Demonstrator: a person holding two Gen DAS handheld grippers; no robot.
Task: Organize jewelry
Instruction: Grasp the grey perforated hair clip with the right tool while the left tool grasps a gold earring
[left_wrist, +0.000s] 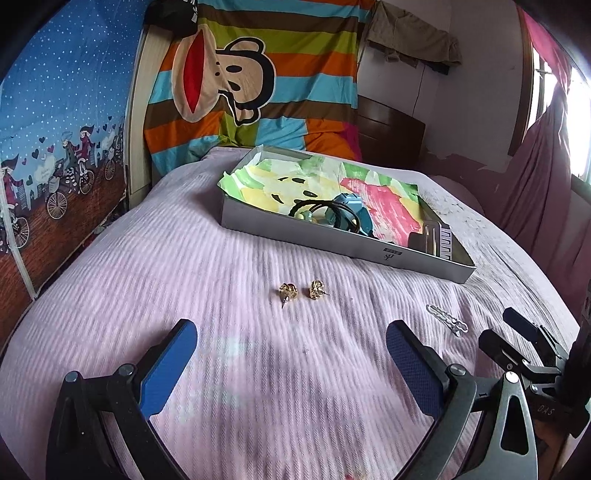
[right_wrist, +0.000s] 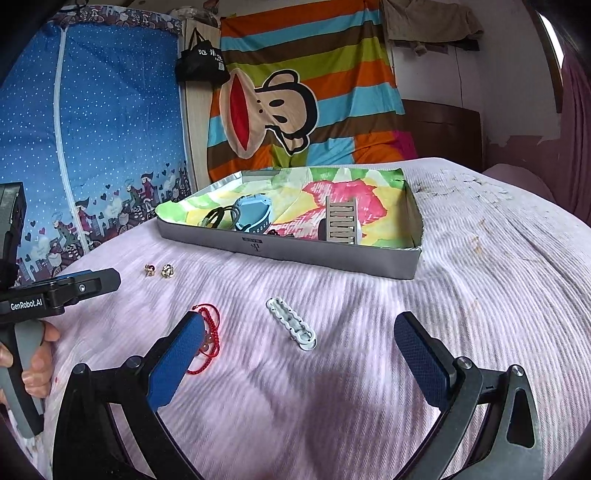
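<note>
Pink ribbed bedspread (left_wrist: 184, 258) is my whole workspace, with the jewelry spread across it. Both my grippers are hovering over it with nothing in them. My left gripper (left_wrist: 291, 354) has its blue-padded jaws spread wide, and the two gold stud earrings (left_wrist: 301, 290) sit side by side on the cover just ahead of the gap, not touching either pad. My right gripper (right_wrist: 299, 354) is spread wide as well, and the silver wavy hair clip (right_wrist: 291, 323) lies flat on the bedspread between its fingers, a bit closer to the left one, pointing diagonally away from me. That same clip shows up at the right of my left wrist view too, near the tips of the right gripper.

A red cord bracelet (right_wrist: 208, 338) is bunched up right against the left pad of the right gripper, partly hidden behind it, so I can't tell whether they actually touch.

Further back is the shallow grey cardboard box (right_wrist: 295, 254), lined with a crumpled pastel cloth (right_wrist: 332, 199). Inside it: a blue watch (right_wrist: 255, 218) tangled next to some dark hair ties (right_wrist: 218, 216), and over toward the right end a silver comb-style hair clip (right_wrist: 343, 225). There's something small and dark near the front wall by the watch, too small to make out.

My hand (right_wrist: 35, 354) wrapped around the left gripper's grey handle shows at the left edge of the right wrist view. A striped monkey-print blanket (left_wrist: 258, 74) hangs behind the bed.
</note>
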